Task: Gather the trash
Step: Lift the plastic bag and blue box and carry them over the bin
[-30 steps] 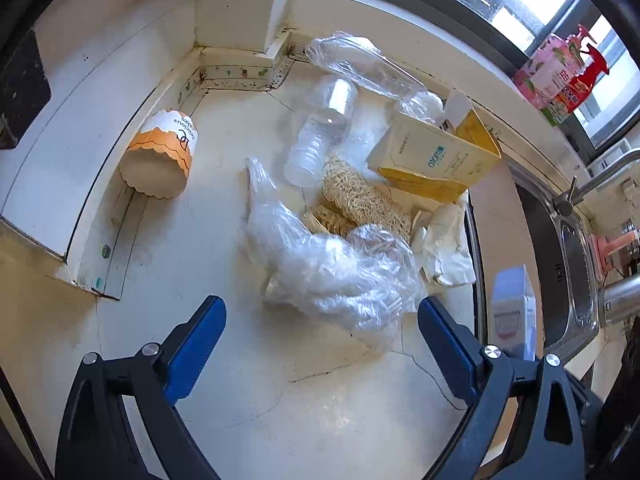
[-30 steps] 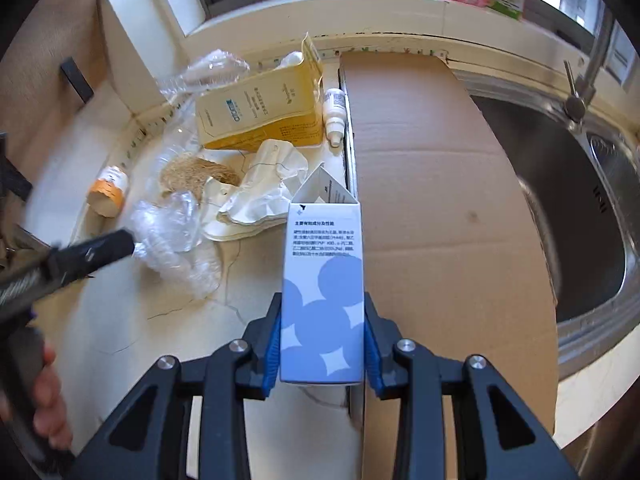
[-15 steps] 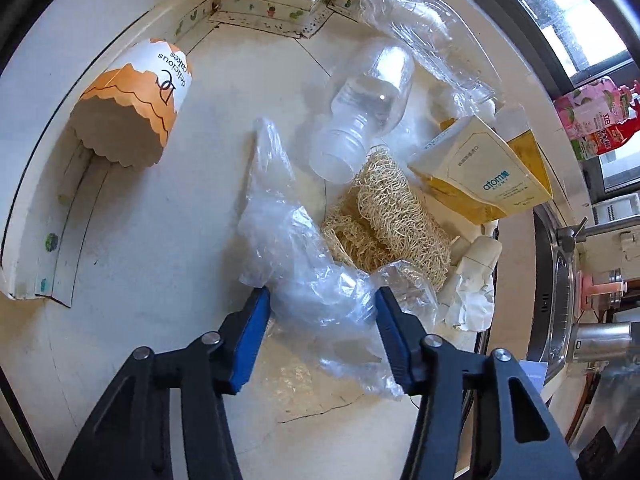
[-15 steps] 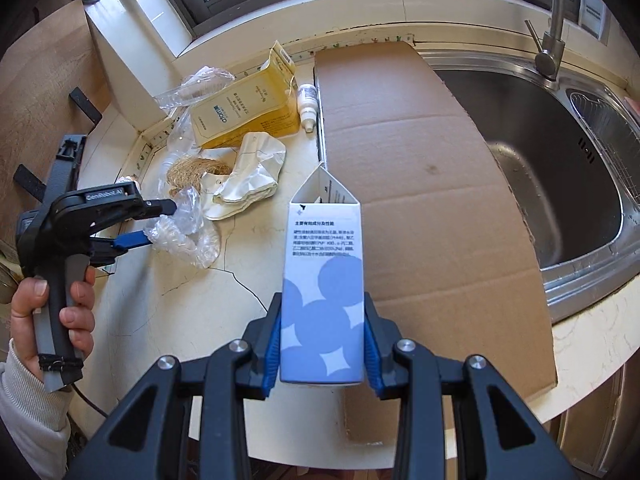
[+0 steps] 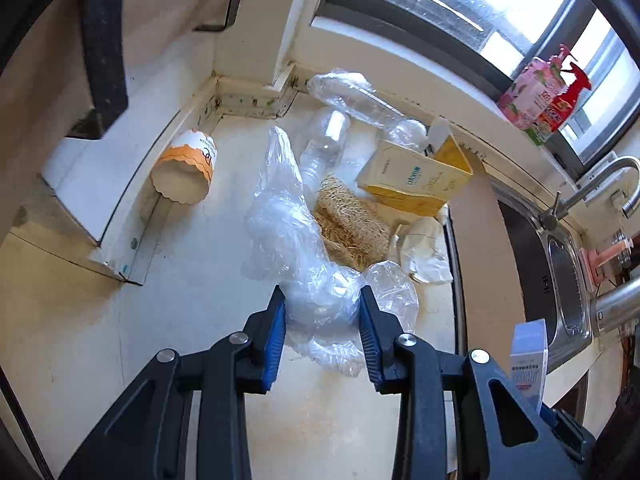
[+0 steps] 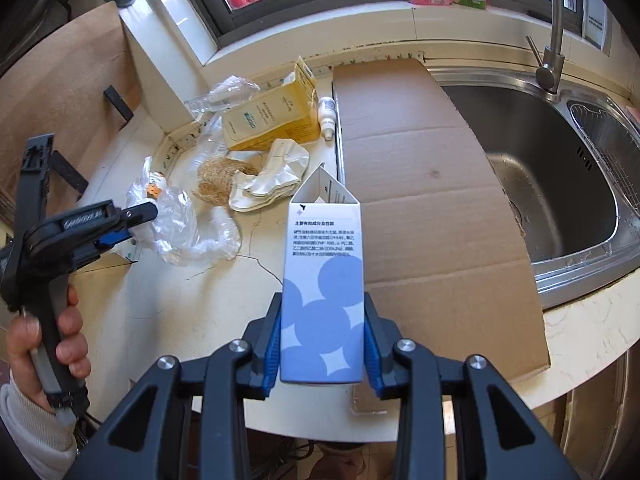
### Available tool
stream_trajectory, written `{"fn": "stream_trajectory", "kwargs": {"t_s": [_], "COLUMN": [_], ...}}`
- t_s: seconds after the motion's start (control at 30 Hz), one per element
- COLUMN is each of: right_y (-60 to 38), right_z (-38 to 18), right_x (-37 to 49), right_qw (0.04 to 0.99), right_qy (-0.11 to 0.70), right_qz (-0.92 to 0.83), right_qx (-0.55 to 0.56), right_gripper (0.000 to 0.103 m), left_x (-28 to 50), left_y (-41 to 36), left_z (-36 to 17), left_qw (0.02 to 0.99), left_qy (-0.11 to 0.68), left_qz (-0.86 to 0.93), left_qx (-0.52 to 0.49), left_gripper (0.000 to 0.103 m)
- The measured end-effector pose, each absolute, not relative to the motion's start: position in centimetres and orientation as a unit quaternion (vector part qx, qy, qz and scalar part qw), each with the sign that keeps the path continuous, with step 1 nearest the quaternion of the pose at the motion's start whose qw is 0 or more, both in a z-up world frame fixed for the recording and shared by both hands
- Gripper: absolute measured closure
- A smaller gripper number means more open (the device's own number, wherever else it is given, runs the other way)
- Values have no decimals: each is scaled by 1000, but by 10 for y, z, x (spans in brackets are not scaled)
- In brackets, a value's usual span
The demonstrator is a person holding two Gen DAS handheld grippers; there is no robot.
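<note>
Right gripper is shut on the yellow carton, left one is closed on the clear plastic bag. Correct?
Not quite. The right gripper is shut on the white carton with blue circles, as the right wrist view shows; the yellow carton lies on the counter by the window. The left gripper, whose jaws have just been closing, does clamp the clear plastic bag.

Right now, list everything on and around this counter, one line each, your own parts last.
plastic bag: 1, clear, between left gripper's pads
carton: 1, white-blue, in right gripper
yellow box: 1, counter rear
paper cup: 1, orange-white, on its side
plastic bottle: 1, clear, lying
fibre wad: 1, tan
crumpled paper: 1, white
cardboard sheet: 1, brown, beside sink
sink: 1, steel
left gripper: black-blue, jaws just closing on bag
right gripper: black-blue, clamping carton
</note>
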State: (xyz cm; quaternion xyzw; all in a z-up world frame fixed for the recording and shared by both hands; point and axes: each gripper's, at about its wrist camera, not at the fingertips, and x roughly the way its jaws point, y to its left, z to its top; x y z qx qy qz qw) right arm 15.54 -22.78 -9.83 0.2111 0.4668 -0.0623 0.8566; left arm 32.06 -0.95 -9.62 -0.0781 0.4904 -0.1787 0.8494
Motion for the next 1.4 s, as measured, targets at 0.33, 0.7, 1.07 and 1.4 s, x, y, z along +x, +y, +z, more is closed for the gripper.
{"fn": "stream_trajectory", "kwargs": {"t_s": [0.33,0.7,1.07,1.4], "right_y": [-226,-229,-225,-200], "right_z": [-76,-59,-59,-88], "right_x": [109,68,39,13], "right_qw": [875,886,879,856], "right_qy": [443,427,435,474], "right_qz": [-25,1,56,117], "right_qx": [194,179,189,169], "right_gripper": [69,69,69,68], "left_x": [219,180,124,45], "left_y": [15,19,20,24], "left_z": [-30,-8,17,-35], "left_qw": [906,898,884,850], "left_qy": [383,387,394,443], "left_qz": [-165,-171,-214,-249], "left_qx": [-71,-118,-131,-139], "left_gripper": [71,71,71,71]}}
